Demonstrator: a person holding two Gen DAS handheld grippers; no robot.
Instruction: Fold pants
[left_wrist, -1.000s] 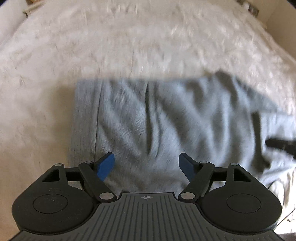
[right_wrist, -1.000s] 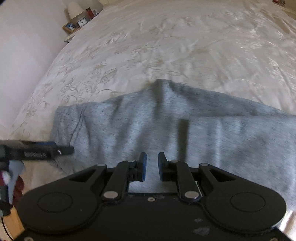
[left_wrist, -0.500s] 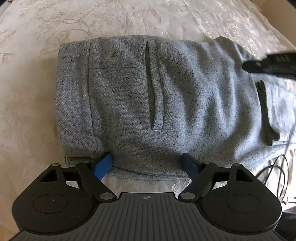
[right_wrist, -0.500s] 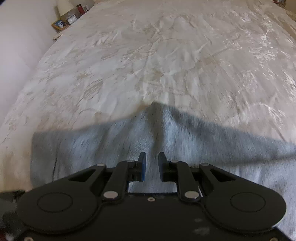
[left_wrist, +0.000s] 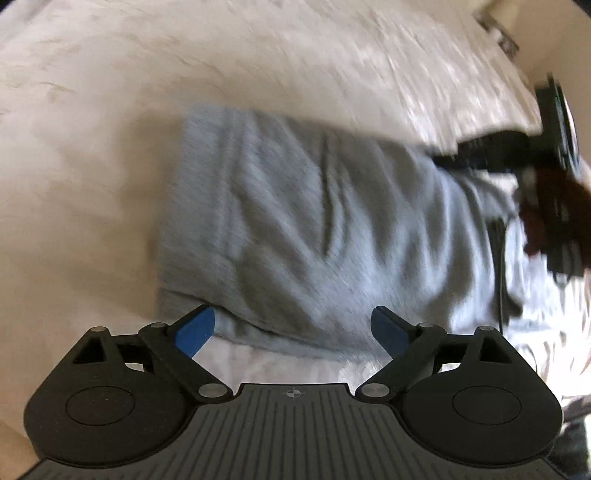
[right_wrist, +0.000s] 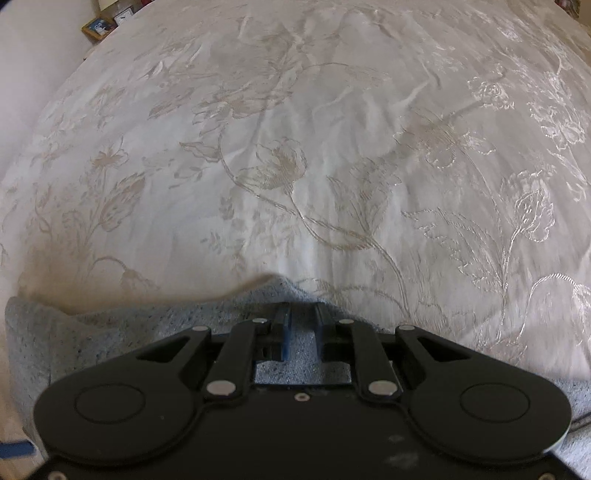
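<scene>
l tool (left_wrist: 293, 328) spread wide, just opened, empty; r tool (right_wrist: 301, 325) clenched on speckled grey knit pants (left_wrist: 314, 229).

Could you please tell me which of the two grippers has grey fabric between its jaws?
The right gripper: its jaws are nearly shut on the grey pants. The left gripper is wide open, holding nothing.

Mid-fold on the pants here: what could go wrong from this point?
1. The right hand-held gripper pinches only a narrow ridge of the pants; it could slip out as the fold is carried.
2. The left hand-held gripper has just been opening, with nothing between its fingers, so the near edge lies free and may drag or bunch.
3. The fabric already looks wrinkled on the bedspread; creases may get folded in.
</scene>
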